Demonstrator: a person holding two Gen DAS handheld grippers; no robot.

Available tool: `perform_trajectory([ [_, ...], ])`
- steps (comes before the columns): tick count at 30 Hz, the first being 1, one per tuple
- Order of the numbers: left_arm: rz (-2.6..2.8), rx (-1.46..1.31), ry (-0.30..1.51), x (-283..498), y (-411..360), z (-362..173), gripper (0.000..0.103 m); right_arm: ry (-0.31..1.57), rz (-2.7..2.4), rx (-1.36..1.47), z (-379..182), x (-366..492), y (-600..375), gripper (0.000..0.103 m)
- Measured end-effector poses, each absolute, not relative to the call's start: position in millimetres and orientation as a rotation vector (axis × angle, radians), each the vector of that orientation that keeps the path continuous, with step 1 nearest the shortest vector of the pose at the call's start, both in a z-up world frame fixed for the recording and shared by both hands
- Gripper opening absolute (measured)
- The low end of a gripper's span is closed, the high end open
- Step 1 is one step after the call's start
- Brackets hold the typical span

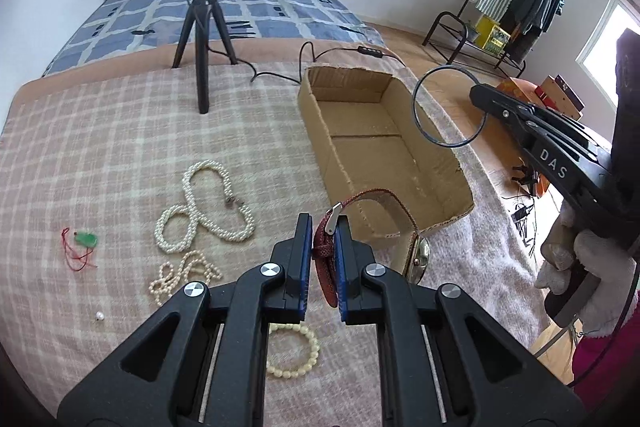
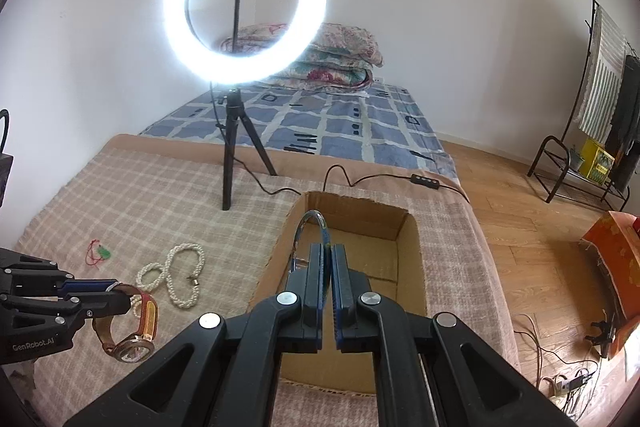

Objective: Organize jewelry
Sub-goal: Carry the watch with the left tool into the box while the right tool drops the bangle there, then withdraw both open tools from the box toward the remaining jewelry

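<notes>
My left gripper (image 1: 324, 227) is shut on the red strap of a wristwatch (image 1: 362, 199), whose gold case (image 1: 418, 257) hangs at the right, beside the near end of an open cardboard box (image 1: 452, 163). From the right wrist view the watch (image 2: 134, 341) hangs left of the box (image 2: 412, 267). My right gripper (image 2: 327, 255) is shut on a thin dark bangle (image 2: 316, 223) and holds it above the box; the bangle also shows in the left wrist view (image 1: 418, 107). White pearl necklaces (image 1: 208, 211), a cream bead bracelet (image 1: 296, 351), a small beaded strand (image 1: 180, 279), a green pendant on red cord (image 1: 86, 239) and a loose pearl (image 1: 99, 315) lie on the plaid blanket.
A lit ring light on a black tripod (image 2: 234, 143) stands behind the jewelry, its cable (image 2: 360, 179) trailing past the box's far end. The bed's right edge drops to a wooden floor (image 2: 528, 227) with cables, an orange box (image 2: 616, 251) and a clothes rack (image 2: 600, 107).
</notes>
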State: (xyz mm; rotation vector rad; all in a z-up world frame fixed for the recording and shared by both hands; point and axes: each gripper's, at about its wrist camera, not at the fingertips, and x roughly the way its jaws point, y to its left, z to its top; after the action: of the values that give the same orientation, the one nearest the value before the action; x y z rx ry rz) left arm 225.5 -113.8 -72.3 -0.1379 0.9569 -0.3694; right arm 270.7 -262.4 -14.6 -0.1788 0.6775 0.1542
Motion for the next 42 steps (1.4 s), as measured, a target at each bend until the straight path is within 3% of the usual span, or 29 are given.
perform_trajectory([
  [20,-0.429,-0.143,0.996,269.3,-184.5,-104.4,0.009,0.757,0.142,-0.057,-60.8,346.7,-309.2,0.001],
  [22,-0.439,-0.142,0.995,269.2,-187.2,-103.8,0.016,0.754,0.135,-0.045,-62.1,347.5,-312.3,0.003],
  [25,-0.436,-0.114,0.974,265.6,-191.0,-99.9,0.037,0.751,0.156,-0.014,-60.3,346.1,-316.5,0.031],
  [26,-0.433,-0.103,0.961,263.5,-191.3,-97.6,0.042,0.751,0.153,-0.014,-58.4,345.1,-316.6,0.034],
  [27,-0.430,-0.095,0.953,261.9,-191.5,-95.5,0.042,0.750,0.147,-0.017,-56.3,343.8,-316.8,0.035],
  [31,-0.428,-0.080,0.932,253.3,-187.5,-84.4,0.042,0.708,0.120,-0.018,-37.1,329.8,-318.9,0.069],
  [42,-0.389,-0.076,0.870,220.3,-154.8,-45.1,0.043,0.654,0.046,-0.024,21.2,275.8,-313.9,0.085],
])
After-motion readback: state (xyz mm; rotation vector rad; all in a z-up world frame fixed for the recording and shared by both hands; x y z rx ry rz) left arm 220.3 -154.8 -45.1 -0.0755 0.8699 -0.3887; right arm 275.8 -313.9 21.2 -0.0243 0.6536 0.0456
